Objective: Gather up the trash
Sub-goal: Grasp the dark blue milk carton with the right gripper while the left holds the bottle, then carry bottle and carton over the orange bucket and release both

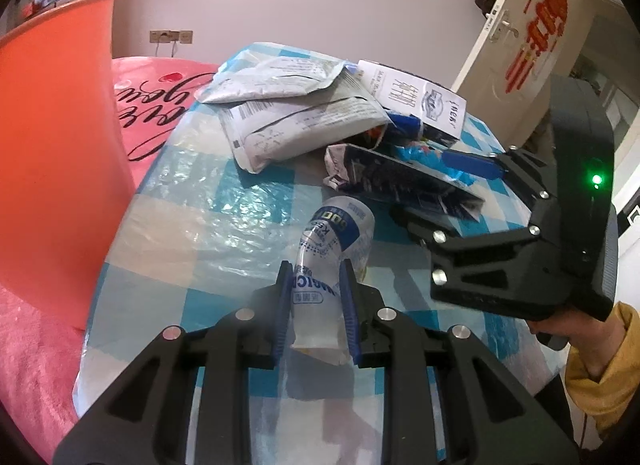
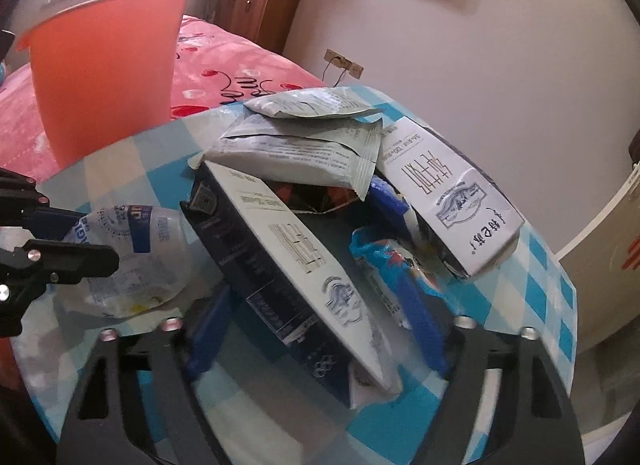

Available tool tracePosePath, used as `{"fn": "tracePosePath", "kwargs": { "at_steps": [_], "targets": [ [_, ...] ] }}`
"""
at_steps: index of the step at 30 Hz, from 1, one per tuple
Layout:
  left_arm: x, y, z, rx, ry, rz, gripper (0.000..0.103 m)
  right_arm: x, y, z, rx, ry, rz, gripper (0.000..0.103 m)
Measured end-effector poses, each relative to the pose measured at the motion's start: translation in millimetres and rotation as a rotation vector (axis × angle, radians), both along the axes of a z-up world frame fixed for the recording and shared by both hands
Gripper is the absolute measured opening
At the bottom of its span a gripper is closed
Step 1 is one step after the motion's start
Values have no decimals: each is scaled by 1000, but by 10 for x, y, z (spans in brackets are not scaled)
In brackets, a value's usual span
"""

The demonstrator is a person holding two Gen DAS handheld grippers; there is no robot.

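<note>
Bedroom clutter covers a round table with a blue-checked plastic cloth, set beside a pink bed. Near its front edge the left gripper is clamped on a crushed clear plastic bottle with a blue label, presumably bound for the orange plastic bin past the left edge. The right gripper stands apart, straddling a flattened black-and-white milk carton tilted against the pile.

The orange bin is cut off at the left edge.

On the worktop: crumpled bottle at left, carton just right of it, second carton farther right, two pouches stacked behind. Beyond the worktop's left edge, on the bed: a bin.
</note>
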State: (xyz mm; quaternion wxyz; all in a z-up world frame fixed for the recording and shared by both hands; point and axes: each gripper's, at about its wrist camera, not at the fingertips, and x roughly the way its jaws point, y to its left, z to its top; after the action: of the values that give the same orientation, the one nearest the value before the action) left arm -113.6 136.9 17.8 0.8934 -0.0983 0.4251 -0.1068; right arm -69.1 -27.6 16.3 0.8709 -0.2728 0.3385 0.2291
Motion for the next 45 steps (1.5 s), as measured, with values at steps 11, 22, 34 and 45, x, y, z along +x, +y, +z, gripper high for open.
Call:
{"fn": "tracePosePath", "kwargs": {
  "at_steps": [11, 22, 34, 45],
  "targets": [
    [59, -161, -125, 9, 27, -81, 37, -69, -65, 51, 27, 17, -21, 42],
    [21, -111, -70, -62, -14, -32, 26, -80, -502, 231, 335, 214, -138, 28],
    [-61, -11, 308, -171, -123, -23, 25, -227, -713, 542, 592, 313, -170, 28],
    [-228, 605, 1239, -134, -358, 129, 25, -154, -107, 1344, 695, 287, 5, 28]
  ]
}}
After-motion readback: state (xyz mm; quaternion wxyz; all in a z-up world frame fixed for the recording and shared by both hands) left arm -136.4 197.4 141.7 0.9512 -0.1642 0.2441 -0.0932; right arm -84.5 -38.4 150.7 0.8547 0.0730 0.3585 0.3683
